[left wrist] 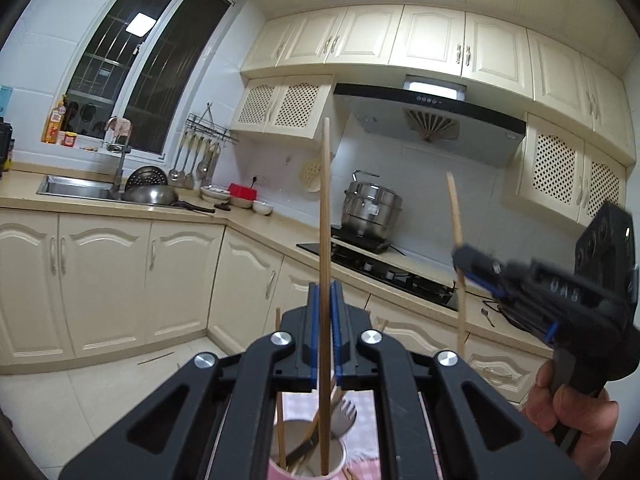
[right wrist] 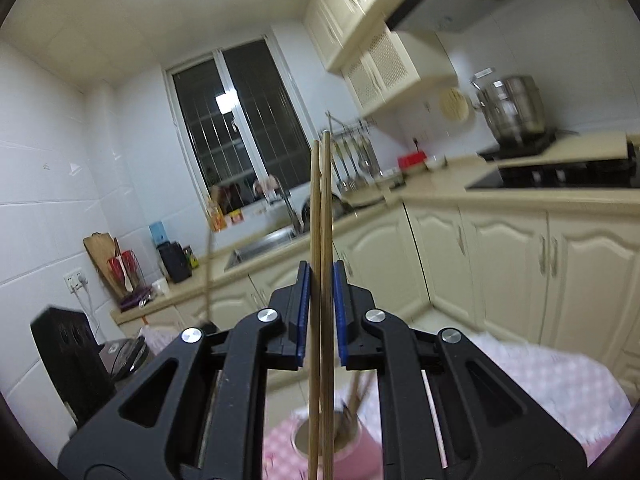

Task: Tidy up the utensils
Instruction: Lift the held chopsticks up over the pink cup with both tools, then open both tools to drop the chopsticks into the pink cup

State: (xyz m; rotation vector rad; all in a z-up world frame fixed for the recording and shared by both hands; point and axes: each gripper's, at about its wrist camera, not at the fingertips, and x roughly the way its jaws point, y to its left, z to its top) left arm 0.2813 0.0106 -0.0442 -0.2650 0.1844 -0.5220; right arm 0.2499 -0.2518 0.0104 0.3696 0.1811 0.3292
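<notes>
Down low, a surface under a pink checked cloth (right wrist: 540,380). On it, a round pink cup (right wrist: 360,452), already crowded. Left gripper (left wrist: 325,320) right above, fingers narrow, pinching one long wooden chopstick (left wrist: 325,200) upright, low end inside the cup. Right gripper (right wrist: 320,300) close by, fingers narrow too, holding a pair of wooden chopsticks (right wrist: 326,200) over the same cup. Might bump sticks together, tip the cup, or snag on the grey metal fork (left wrist: 346,412) inside. Too little room, two loads at once.
</notes>
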